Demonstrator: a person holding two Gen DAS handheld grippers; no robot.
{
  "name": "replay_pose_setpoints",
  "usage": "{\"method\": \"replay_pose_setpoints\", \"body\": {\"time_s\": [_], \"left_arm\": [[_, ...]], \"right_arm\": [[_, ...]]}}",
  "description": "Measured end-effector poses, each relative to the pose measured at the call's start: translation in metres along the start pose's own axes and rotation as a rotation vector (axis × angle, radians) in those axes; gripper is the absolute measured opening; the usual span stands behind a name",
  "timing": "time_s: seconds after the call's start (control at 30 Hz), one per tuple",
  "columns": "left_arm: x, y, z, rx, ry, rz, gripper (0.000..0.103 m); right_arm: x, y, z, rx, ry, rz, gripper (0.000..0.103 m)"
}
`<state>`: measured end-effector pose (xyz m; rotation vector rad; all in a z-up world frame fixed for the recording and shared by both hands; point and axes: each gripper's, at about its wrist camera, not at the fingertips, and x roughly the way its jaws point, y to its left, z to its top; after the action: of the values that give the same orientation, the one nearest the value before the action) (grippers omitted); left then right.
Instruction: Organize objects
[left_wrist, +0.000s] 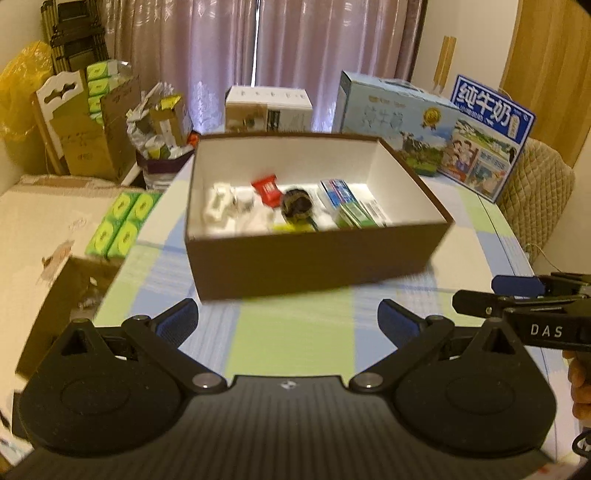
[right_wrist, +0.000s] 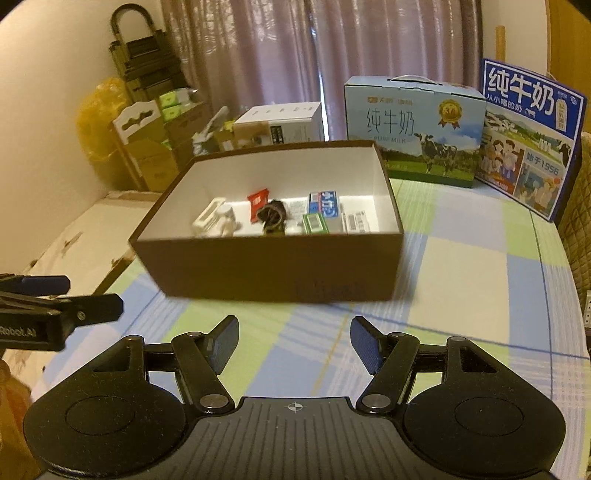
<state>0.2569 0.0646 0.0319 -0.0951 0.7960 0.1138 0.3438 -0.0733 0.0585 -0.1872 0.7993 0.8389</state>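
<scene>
We hold both grippers side by side above the near part of a table covered with a checked cloth in pale green, blue and white. Our left gripper has its jaws spread wide with only cloth showing between them. Our right gripper also has its jaws apart and nothing between them. Each one shows in the other's view as a black arm coming in from the side.

Just beyond both grippers, on the cloth, stands an open brown box with white inner walls. The small things lie on its floor. At the left end is a white plastic piece beside a small white bottle. Near the middle lies a red packet, and next to it a dark bundled thing that is too blurred for us to name. To the right are a blue and white carton, a green carton in front of it, and a white carton with a barcode.

Behind the box, at the far edge of the table, stand two milk cartons with handles and a white box. Off to the left are green tissue packs on a cardboard box. Pink curtains hang at the back.
</scene>
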Motion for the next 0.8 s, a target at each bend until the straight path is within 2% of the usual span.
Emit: {"method": "replay_pose_setpoints", "body": {"time_s": [0.4,0.8], "left_arm": [[-0.052,-0.060,-0.067,-0.063,0.031,0.079,0.102],[-0.083,-0.093,-0.098,-0.071,0.021,0.113,0.102]], "right_arm": [[-0.066,-0.031,-0.051,-0.017,0.034,0.096,0.064],[-0.107,-0.034,-0.081,-0.042,0.014,0.162,0.064]]}}
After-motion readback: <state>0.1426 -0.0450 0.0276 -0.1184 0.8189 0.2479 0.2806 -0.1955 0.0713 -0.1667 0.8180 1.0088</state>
